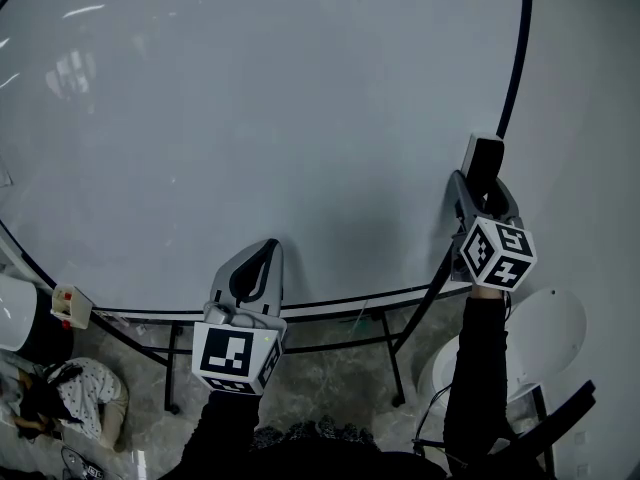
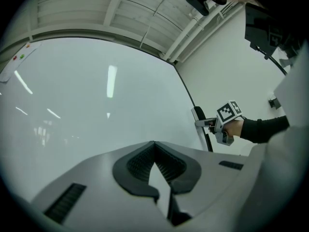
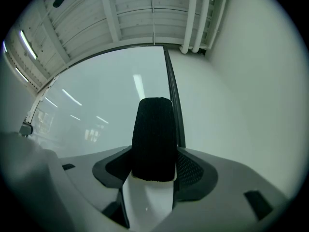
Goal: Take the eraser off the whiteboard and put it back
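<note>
The right tongs (image 3: 153, 170) are clamped on the black eraser (image 3: 153, 139), whose felt end sticks out beyond the tips, with the white back squeezed between the pads. Ahead of them, the eraser sits at the dark right edge of the whiteboard (image 1: 250, 118); whether it touches the board cannot be told. The left tongs (image 2: 154, 154) are closed tip to tip on nothing, pointing at the board's lower part. Below both tongs is the board's black stand (image 1: 400, 353).

Eraser (image 3: 153, 134) base hidden inside right claw (image 3: 153, 170)
</note>
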`<state>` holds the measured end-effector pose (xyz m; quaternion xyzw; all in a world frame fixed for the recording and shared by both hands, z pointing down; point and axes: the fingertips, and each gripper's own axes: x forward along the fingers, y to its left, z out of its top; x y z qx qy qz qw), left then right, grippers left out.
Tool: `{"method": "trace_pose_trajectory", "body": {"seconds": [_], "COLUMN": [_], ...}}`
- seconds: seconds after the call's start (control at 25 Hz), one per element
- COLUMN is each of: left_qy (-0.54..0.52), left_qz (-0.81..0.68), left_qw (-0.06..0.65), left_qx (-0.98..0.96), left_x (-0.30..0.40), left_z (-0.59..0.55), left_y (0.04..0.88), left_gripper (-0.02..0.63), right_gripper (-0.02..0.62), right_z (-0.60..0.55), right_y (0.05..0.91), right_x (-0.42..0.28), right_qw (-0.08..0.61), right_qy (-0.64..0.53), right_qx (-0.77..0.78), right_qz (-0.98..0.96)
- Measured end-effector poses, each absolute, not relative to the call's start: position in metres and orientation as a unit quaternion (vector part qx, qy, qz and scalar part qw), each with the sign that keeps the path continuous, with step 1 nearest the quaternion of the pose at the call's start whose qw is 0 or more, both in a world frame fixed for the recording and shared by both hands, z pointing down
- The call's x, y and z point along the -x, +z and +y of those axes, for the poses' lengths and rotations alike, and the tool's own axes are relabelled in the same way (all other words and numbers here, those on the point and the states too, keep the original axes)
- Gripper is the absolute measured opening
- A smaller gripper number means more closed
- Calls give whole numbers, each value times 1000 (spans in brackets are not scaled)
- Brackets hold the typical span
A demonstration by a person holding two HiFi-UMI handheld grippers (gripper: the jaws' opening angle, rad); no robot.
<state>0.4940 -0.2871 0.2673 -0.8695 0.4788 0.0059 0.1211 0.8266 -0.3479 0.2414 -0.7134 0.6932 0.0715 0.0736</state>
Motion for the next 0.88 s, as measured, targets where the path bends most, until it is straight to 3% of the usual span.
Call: {"method": "trace_pose_trajectory", "body": {"seconds": [0.88], "left_qy": [7], "left_qz": [455], "left_qw": [121], "left_qx": [882], "left_x": [-504], "left_z": [-278], "left_y": [273], "left_gripper": [5], "right_gripper": [273], "right_z": [-306], "right_y": [244], "right_x": [-813], "right_qw": [95], "right_qy": [87], "right_qx": [718], "right_qz": [684]}}
